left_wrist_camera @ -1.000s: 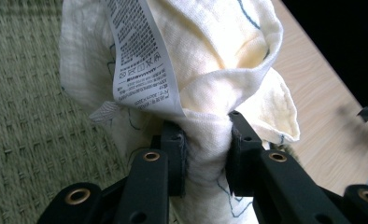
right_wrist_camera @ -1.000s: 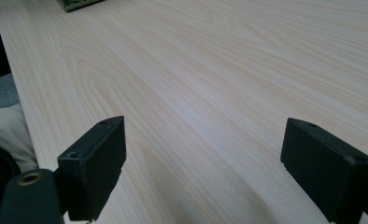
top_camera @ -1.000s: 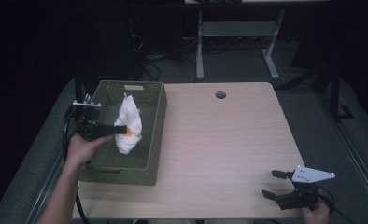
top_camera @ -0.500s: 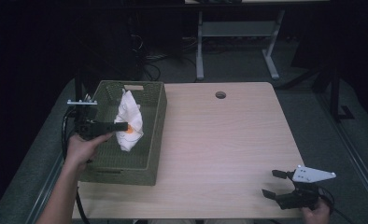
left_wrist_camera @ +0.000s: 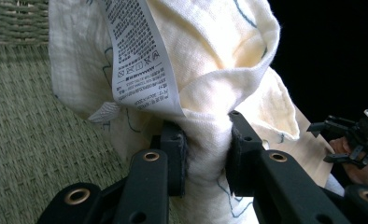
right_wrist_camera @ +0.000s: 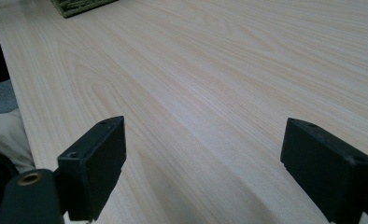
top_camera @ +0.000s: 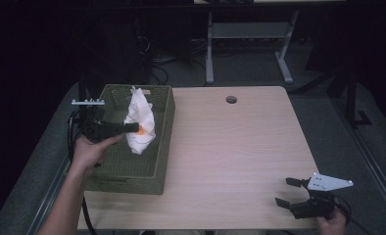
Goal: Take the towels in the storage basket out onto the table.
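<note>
Wood table [top_camera: 240, 147] has a green basket [top_camera: 164, 147] on its left side. Left gripper [top_camera: 132, 128] pinches a white cloth [top_camera: 141, 117] tight and holds it up over the basket, with a printed tag [left_wrist_camera: 140, 60] hanging from it. Right gripper [top_camera: 291, 192] sits low at the near right corner, jaws wide and holding nothing.

Green basket [top_camera: 132, 169] on wooden table [top_camera: 230, 147]

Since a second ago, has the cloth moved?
Yes. The cloth, clamped in the left gripper, has shifted toward the far end of the green basket.
</note>
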Tool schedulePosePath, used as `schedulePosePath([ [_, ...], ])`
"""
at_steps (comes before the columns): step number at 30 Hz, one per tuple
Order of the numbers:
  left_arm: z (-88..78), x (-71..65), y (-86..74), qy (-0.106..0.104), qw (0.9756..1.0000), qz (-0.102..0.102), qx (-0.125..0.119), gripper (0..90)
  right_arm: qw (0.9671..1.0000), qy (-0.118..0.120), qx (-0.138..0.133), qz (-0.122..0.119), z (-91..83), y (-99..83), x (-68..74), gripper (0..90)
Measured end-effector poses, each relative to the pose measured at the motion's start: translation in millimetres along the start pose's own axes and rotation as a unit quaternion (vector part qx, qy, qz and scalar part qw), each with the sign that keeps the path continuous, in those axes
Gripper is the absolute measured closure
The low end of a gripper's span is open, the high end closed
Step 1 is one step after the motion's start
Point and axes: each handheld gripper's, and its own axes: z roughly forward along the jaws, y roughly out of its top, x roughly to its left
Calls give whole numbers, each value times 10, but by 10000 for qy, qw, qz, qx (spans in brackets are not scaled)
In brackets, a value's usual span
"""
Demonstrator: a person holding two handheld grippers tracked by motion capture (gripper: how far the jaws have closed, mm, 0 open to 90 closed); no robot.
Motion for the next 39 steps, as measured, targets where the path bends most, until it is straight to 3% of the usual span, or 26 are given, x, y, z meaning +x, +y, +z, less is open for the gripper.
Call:
schedulePosePath([
  [9,9,-66,21,-109,9999,8,-85,725,10000,5,-13,-15,0,0,1,138],
  [17,19,-173,121,-135,9997,175,-54,725,10000,7,-28,5,-2,-5,-10,138],
  [39,282,-449,275,-325,9980,526,90,725,10000,29,-73,-2,-23,0,-13,138],
])
